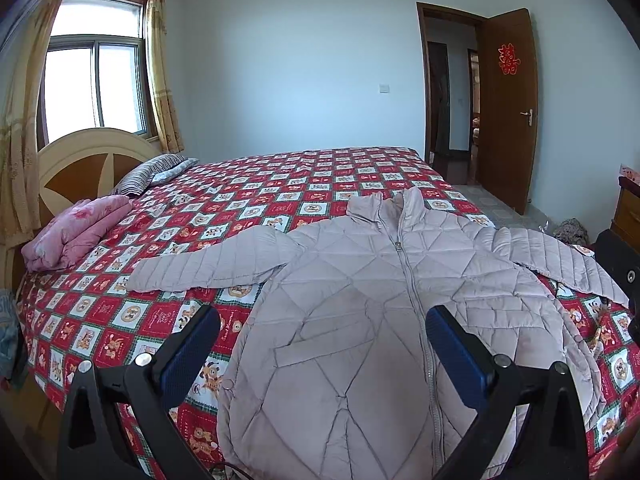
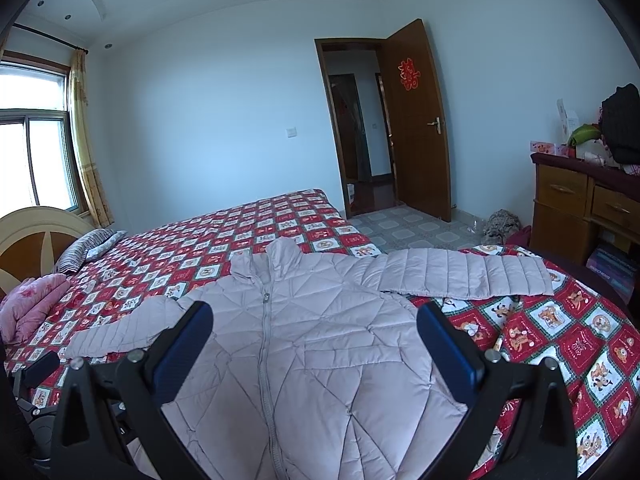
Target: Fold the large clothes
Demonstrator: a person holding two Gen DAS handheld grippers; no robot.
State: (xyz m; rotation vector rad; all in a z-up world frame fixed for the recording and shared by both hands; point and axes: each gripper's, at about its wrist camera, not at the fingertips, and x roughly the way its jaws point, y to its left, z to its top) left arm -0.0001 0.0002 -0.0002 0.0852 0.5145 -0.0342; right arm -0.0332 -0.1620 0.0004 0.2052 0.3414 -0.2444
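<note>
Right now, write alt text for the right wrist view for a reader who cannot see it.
A pale quilted jacket lies zipped and face up on a bed with a red patterned cover, both sleeves spread out. The open right tongs hover over it, holding nothing. Behind are an open wooden door and a dresser.

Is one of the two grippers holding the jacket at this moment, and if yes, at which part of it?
Nothing is held. The left gripper and the right gripper are both open above the quilted jacket, which lies flat on the bed.

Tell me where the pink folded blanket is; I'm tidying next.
The pink folded blanket lies at each view's left, on the bed beside the striped pillow, near the headboard.
</note>
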